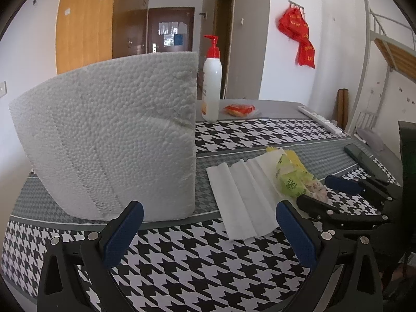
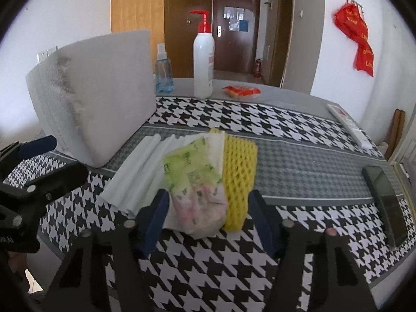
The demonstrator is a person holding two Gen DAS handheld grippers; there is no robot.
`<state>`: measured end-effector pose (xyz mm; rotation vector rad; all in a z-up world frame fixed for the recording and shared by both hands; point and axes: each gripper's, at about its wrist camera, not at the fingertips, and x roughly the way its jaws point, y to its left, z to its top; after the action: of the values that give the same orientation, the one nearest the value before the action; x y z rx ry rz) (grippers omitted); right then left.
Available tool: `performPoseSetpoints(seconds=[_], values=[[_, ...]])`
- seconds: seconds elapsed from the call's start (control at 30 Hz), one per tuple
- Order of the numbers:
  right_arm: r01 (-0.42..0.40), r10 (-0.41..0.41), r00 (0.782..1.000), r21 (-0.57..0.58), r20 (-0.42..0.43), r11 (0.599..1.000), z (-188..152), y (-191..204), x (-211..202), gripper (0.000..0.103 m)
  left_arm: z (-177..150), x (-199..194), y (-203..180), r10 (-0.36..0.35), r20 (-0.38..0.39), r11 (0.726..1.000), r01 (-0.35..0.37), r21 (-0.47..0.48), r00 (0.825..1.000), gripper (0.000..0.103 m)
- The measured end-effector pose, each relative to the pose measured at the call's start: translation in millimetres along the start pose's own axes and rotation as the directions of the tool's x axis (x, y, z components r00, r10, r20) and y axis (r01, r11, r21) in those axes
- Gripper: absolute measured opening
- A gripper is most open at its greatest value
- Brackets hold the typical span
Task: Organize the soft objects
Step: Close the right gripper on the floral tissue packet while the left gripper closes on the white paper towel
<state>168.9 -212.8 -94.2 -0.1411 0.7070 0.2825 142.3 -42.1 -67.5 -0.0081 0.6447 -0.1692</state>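
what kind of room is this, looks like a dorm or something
Probably a dorm room or small apartment. A white metal loft bed frame with wooden slats stands at the right, a dark entrance door with notices ends a short hallway, and tall wooden wardrobe doors line the wall.

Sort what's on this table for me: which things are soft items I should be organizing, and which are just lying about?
Job items:
foam block
folded white paper
green tissue pack, between the right gripper's open jaws
yellow foam net

Lying about:
pump bottle
spray bottle
orange snack packet
power strip
phone
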Motion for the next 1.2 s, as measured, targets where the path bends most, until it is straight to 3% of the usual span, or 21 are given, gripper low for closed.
performPoseSetpoints(seconds=[0.07, 0.13, 0.2, 0.73, 1.0, 1.2], values=[[-0.001, 0.001, 1.000, 0.000, -0.006, 1.000, 0.3, 0.4, 1.6, 0.064, 0.6, 0.4, -0.3, 0.001, -0.001, 1.000, -0.001, -0.002, 1.000, 0.102], [-0.009, 0.009, 1.000, 0.001, -0.014, 1.000, 0.5, 0.2, 3.2, 0.050, 1.5, 1.2, 0.2, -0.002, -0.005, 1.000, 0.002, -0.005, 1.000, 0.102], [-0.007, 0.007, 1.000, -0.001, -0.020, 1.000, 0.7, -0.1, 4.1, 0.043, 2.5, 1.5, -0.6, 0.000, -0.005, 1.000, 0.000, -0.003, 1.000, 0.102], [0.009, -0.010, 1.000, 0.037, 0.021, 0.999, 2.2, -17.3, -13.8, 0.037, 4.6, 4.0, -19.0, -0.020, -0.005, 0.999, 0.020, 0.038, 1.000, 0.102], [0.033, -0.035, 0.999, 0.072, 0.033, 0.997, -1.3, -34.5, -20.9, 0.036, 5.7, 13.5, -34.5, -0.043, -0.037, 0.997, 0.045, 0.064, 0.998, 0.102], [0.042, -0.045, 0.998, 0.096, 0.034, 0.994, -5.9, -46.2, -22.7, 0.036, 5.4, 27.7, -43.2, -0.051, -0.089, 0.996, 0.058, 0.074, 0.995, 0.095]])
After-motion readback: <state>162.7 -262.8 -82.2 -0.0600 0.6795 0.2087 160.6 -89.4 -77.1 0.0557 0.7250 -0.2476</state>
